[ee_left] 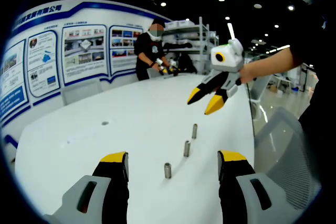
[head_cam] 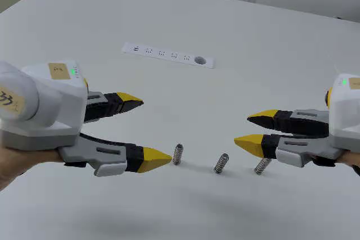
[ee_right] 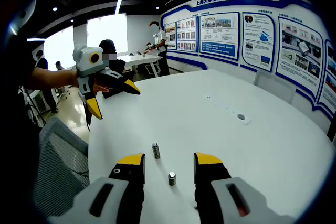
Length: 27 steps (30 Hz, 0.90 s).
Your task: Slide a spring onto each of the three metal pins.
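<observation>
— Okay, quick one: where do we have the springs?
— On the white worktop (head_cam: 236,32), in a row between the two grippers in the head view: left spring (head_cam: 178,154), middle spring (head_cam: 221,163), right spring (head_cam: 262,165). The left one stands about upright and the other two lean a little.
— Pins?
— We cannot tell whether a pin sits inside each coil, it's too small. In the left gripper view the three read as plain metal posts.
— Fingers?
— The left gripper (head_cam: 154,130) has its fingers wide apart and holds nothing. Its lower fingertip is just beside the left spring, apart from it as far as we see. The right gripper (head_cam: 243,129) has a narrower gap but is also parted and empty. Its lower finger is just above the right spring.
— Handling?
— We judge them tiny, light and bare steel, so slippery. They look soft along the axis and stiffer across it. A hard pinch probably tips one or shoots it out. We would take hold across the coils around mid-height with a light squeeze, leaving one end free for a pin.
— Clutter?
— A power strip (head_cam: 169,54), well behind the row.
</observation>
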### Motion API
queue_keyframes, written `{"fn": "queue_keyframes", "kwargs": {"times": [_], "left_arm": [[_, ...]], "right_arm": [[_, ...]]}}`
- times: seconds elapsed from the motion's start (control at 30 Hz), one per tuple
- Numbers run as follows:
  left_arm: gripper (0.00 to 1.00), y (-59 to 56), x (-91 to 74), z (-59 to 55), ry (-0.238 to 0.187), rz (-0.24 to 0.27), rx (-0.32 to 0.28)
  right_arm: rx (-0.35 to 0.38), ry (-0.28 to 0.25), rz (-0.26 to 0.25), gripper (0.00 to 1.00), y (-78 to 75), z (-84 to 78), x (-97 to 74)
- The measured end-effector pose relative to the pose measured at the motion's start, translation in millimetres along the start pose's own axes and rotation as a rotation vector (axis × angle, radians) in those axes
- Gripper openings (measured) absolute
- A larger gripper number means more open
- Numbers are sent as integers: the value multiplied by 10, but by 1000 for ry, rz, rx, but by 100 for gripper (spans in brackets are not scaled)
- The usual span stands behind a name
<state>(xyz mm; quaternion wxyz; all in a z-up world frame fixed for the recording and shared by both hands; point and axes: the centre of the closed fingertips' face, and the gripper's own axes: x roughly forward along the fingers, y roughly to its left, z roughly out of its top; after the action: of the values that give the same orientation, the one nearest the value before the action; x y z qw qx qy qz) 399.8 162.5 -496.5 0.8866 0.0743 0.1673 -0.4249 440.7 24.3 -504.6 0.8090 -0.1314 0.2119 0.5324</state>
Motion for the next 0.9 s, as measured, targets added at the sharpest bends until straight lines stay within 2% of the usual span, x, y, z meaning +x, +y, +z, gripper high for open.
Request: {"fn": "queue_keyframes", "kwargs": {"times": [0.23,0.4,0.6,0.7,0.77,0.9], "left_arm": [[73,-21,-27,-3,38,8,32],[79,-80,-44,11,38,0,31],[85,-52,-86,33,54,24,44],[87,-59,-123,71,45,32,45],[88,-79,-139,107,30,31,34],[96,-69,-149,230,-22,45,-23]], "right_arm": [[-6,-59,-53,49,-119,29,-303],[-28,-57,-58,57,-152,-25,-468],[-40,-53,-55,71,-151,-107,-597],[-46,-31,-32,79,-107,-179,-637],[-64,-16,-18,81,-71,-222,-666],[-71,-4,-6,91,-56,-279,-709]]}}
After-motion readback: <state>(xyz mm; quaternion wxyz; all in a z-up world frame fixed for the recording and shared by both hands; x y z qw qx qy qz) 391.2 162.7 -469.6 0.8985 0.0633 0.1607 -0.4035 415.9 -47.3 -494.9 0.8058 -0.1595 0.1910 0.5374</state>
